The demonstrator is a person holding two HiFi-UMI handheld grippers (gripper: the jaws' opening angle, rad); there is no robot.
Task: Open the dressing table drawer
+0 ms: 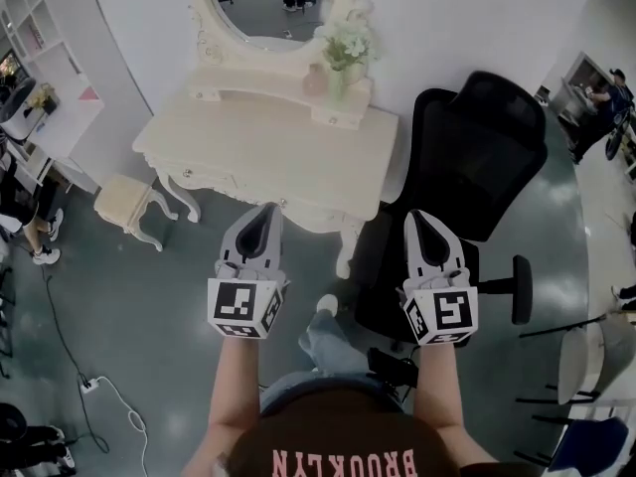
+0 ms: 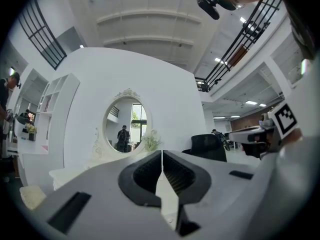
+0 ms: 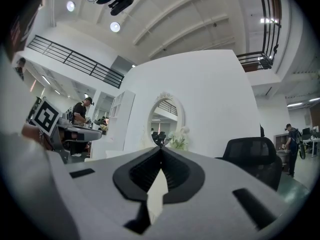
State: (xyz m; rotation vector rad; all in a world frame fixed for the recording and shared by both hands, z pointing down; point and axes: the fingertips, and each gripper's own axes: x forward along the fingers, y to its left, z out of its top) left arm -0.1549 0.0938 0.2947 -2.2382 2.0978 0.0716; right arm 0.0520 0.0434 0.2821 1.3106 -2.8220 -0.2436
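Observation:
The cream dressing table [image 1: 260, 149] stands against the white wall, with an oval mirror [image 1: 266, 3] above it. Its drawer front [image 1: 235, 188] runs along the near edge and looks closed, a small knob [image 1: 187, 175] at its left. My left gripper [image 1: 265, 214] is held level just short of that edge, jaws shut and empty. My right gripper [image 1: 418, 218] hovers to the table's right, over the chair, also shut and empty. In the left gripper view the left gripper [image 2: 162, 154] points at the mirror [image 2: 125, 129]. The right gripper [image 3: 161, 149] points at the mirror [image 3: 165, 121] too.
A black office chair [image 1: 475, 162] stands beside the table's right end. A cream stool [image 1: 124, 203] sits at its left. On the table's back ledge are a vase of flowers [image 1: 346, 48] and a pink bottle [image 1: 316, 79]. White shelving [image 1: 48, 78] stands far left; a cable [image 1: 89, 386] lies on the floor.

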